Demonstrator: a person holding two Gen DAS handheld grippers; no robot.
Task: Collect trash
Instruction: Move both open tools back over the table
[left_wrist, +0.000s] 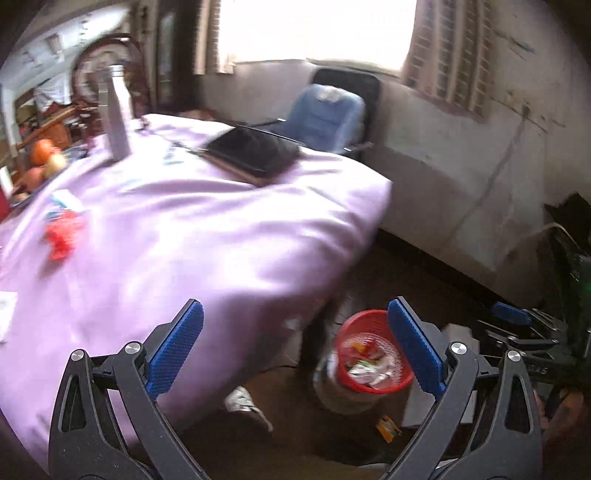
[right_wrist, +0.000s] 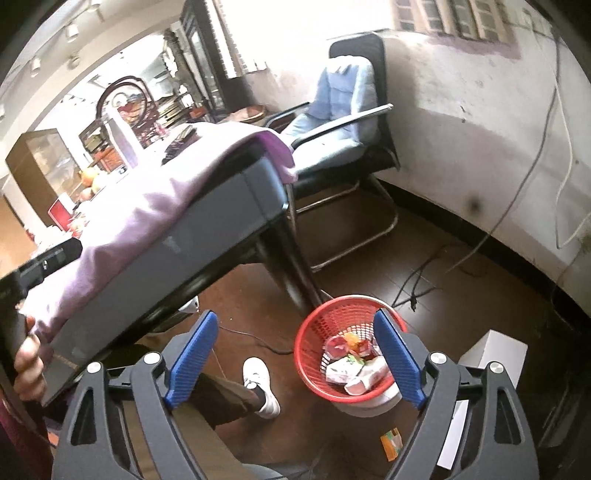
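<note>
A red mesh basket (left_wrist: 364, 314) (right_wrist: 318, 332) stands on the floor by the table leg, holding several crumpled wrappers (left_wrist: 369, 365) (right_wrist: 354, 369). My left gripper (left_wrist: 295, 314) is open and empty over the table's corner, the basket just behind its right finger. My right gripper (right_wrist: 295, 319) is also open and empty, above the basket. A red wrapper (left_wrist: 62, 236) and paper scraps (left_wrist: 66, 199) lie on the purple tablecloth (left_wrist: 207, 236). An orange wrapper (left_wrist: 388, 428) (right_wrist: 391, 443) lies on the floor beside the basket.
On the table are a black tablet (left_wrist: 255, 151), a pale bottle (left_wrist: 118, 122) and fruit (left_wrist: 44, 155). A blue-cushioned chair (right_wrist: 343, 110) stands by the wall. Cables (right_wrist: 417, 280) cross the floor; a white box (right_wrist: 495, 350) sits right of the basket. A person's white shoe (right_wrist: 262, 384) is below.
</note>
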